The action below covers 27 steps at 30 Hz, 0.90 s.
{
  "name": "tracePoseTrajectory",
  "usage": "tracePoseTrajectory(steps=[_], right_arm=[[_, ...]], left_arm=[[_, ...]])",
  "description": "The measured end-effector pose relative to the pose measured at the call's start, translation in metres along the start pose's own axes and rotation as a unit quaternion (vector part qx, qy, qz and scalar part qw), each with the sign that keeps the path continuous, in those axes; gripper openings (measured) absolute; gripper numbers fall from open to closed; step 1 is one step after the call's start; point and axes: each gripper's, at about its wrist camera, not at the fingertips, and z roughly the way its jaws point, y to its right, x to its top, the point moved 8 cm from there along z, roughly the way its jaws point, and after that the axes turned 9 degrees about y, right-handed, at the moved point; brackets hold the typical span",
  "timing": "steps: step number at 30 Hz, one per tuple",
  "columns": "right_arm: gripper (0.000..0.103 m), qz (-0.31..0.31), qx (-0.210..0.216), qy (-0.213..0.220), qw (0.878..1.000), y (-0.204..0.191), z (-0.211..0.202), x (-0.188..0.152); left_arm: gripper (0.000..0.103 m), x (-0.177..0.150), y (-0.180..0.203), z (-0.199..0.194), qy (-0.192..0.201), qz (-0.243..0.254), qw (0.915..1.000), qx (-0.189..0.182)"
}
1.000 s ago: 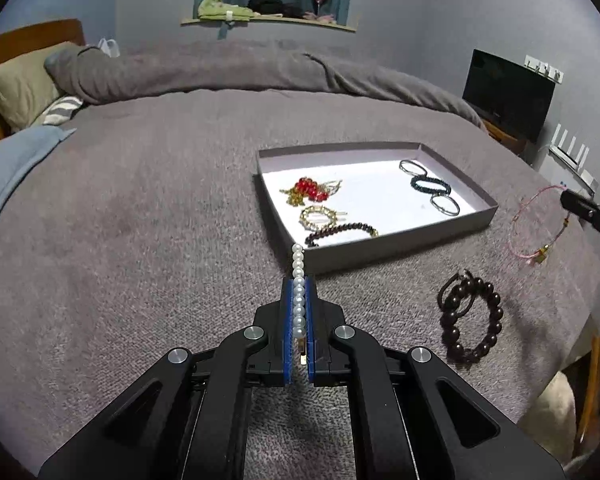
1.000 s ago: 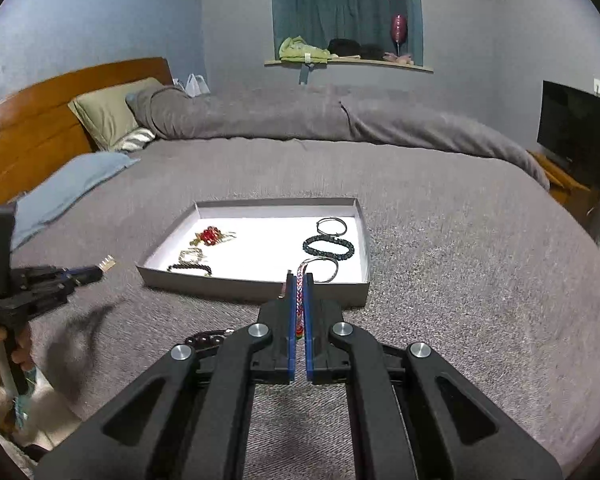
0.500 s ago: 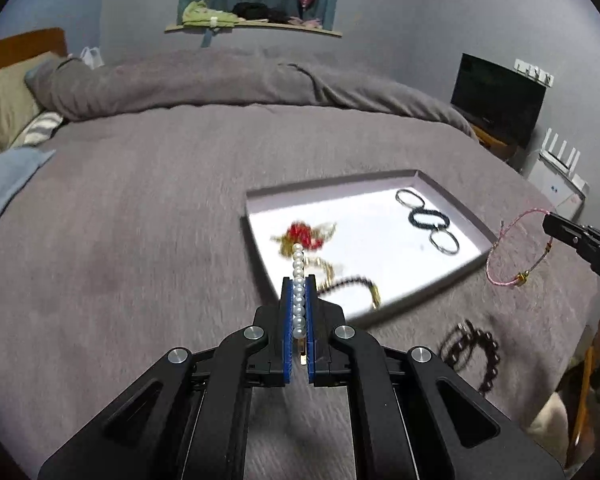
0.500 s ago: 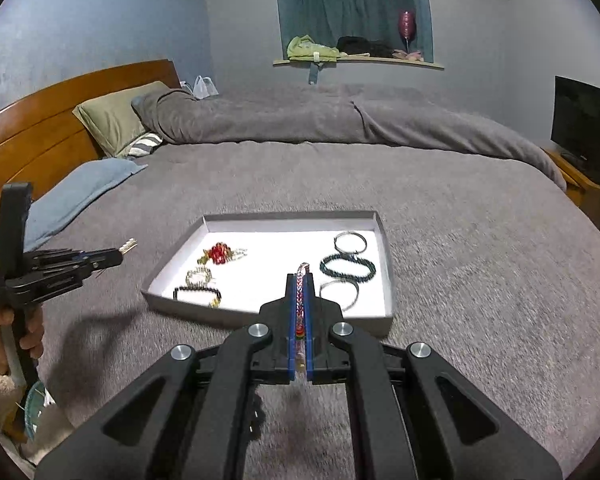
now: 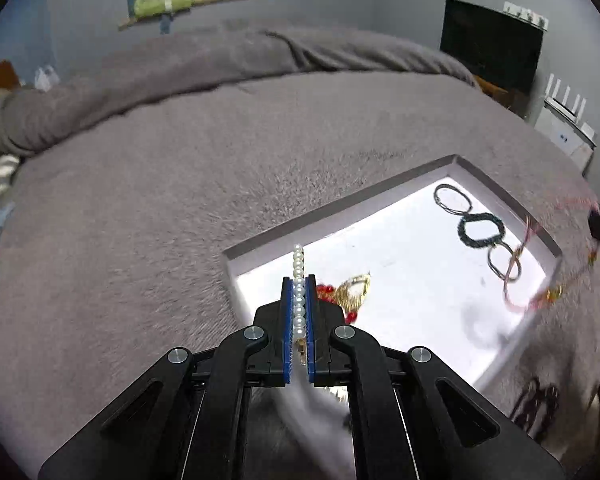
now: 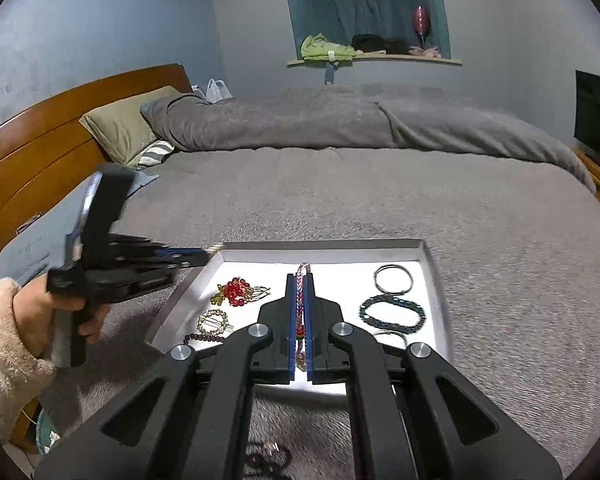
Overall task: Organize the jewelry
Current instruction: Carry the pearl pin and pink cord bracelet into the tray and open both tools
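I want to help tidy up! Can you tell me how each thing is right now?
left gripper: shut on pearl strand
right gripper: shut on pink cord bracelet
tray: open, holding jewelry
dark bead bracelet: lying on the bed, outside tray

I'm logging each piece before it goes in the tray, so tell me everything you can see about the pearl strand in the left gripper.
The pearl strand is a single row of small, round, glossy white beads that look like pearl. The left gripper is shut on it between blue-padded fingers. Its free end sticks out straight past the fingertips, above the near left corner of the tray, touching nothing else. A small gold-coloured piece, perhaps a clasp, shows at its lower end.
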Motion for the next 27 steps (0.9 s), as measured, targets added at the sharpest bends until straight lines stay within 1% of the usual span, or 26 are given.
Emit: tracePoseTrajectory(steps=[2,4,7,10,13,14,18,20,22,24,27], right_arm=[[0.003,0.007,0.004,-0.006,1.0,0.0,0.011,-0.004],[0.003,0.018,0.01,-0.015,1.0,0.001,0.021,-0.008],[0.003,0.03,0.017,-0.025,0.999,0.001,0.031,-0.013],[0.003,0.036,0.019,-0.033,0.999,0.0,0.038,-0.018],[0.003,0.05,0.024,-0.041,0.998,0.002,0.046,-0.021],[0.003,0.053,0.023,-0.045,0.997,0.003,0.049,-0.023],[0.003,0.048,0.01,-0.058,0.997,0.006,0.053,-0.03],[0.003,0.042,0.0,-0.065,0.997,0.01,0.057,-0.034],[0.003,0.035,-0.007,-0.077,0.996,0.011,0.058,-0.04],[0.003,0.03,-0.01,-0.087,0.996,0.012,0.059,-0.044],[0.003,0.024,-0.014,-0.096,0.995,0.012,0.059,-0.049]], left_arm=[[0.006,0.003,0.004,0.014,-0.013,0.003,0.9997,-0.019],[0.006,0.004,0.008,0.027,-0.028,0.018,0.9988,-0.036],[0.006,0.0,0.007,0.043,-0.055,0.042,0.9967,-0.042],[0.006,-0.004,0.003,0.055,-0.077,0.059,0.9946,-0.037],[0.006,-0.005,-0.003,0.063,-0.087,0.068,0.9936,-0.024],[0.006,-0.007,-0.004,0.064,-0.09,0.068,0.9933,-0.026],[0.006,-0.013,-0.005,0.067,-0.091,0.078,0.9927,-0.017],[0.007,-0.015,-0.006,0.066,-0.087,0.075,0.9933,-0.015],[0.01,-0.015,-0.008,0.064,-0.086,0.067,0.994,-0.011],[0.024,-0.015,-0.009,0.06,-0.08,0.057,0.995,-0.014],[0.028,-0.015,-0.005,0.051,-0.069,0.055,0.9959,-0.018]])
